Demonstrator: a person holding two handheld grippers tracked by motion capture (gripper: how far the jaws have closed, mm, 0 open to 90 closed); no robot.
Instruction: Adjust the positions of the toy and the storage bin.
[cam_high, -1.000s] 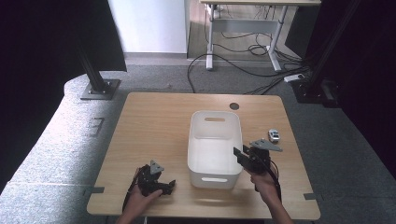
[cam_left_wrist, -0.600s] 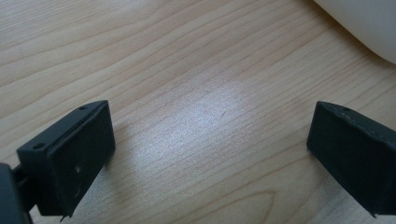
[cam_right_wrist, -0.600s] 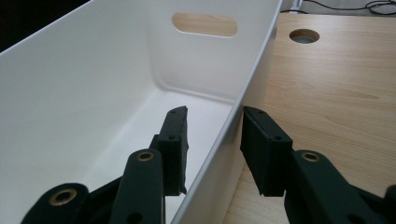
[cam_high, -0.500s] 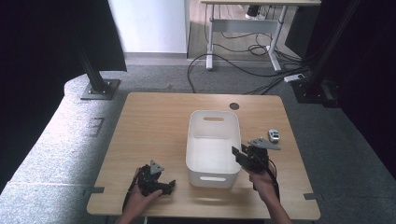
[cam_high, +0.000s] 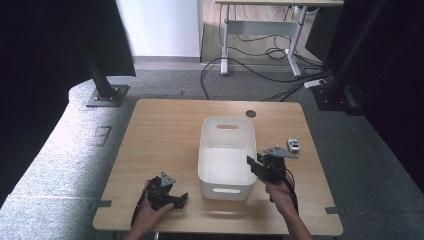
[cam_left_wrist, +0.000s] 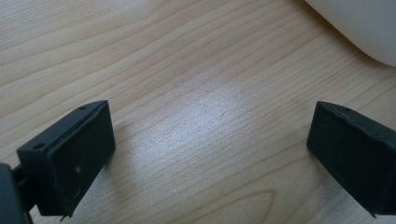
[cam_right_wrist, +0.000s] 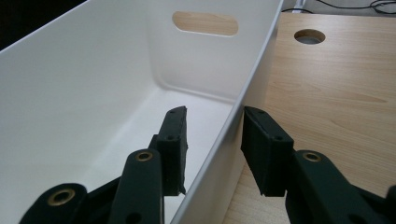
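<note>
A white plastic bin (cam_high: 227, 120) with handle slots stands in the middle of the wooden table (cam_high: 165, 130). My right gripper (cam_high: 253, 166) straddles the bin's right wall near its front corner. In the right gripper view one jaw is inside the empty bin (cam_right_wrist: 93, 93), the other is outside, and my right gripper (cam_right_wrist: 215, 133) is shut on the wall. My left gripper (cam_high: 180, 199) rests low on the table to the left of the bin's front. In the left gripper view my left gripper (cam_left_wrist: 210, 154) stands wide open over bare wood, with the bin's corner (cam_left_wrist: 364, 23) beyond it.
A small toy car (cam_high: 293, 145) lies on the table right of the bin, behind my right hand. A round cable hole (cam_high: 251, 113) sits near the far edge. Cables and a desk frame (cam_high: 260, 35) lie on the floor beyond the table.
</note>
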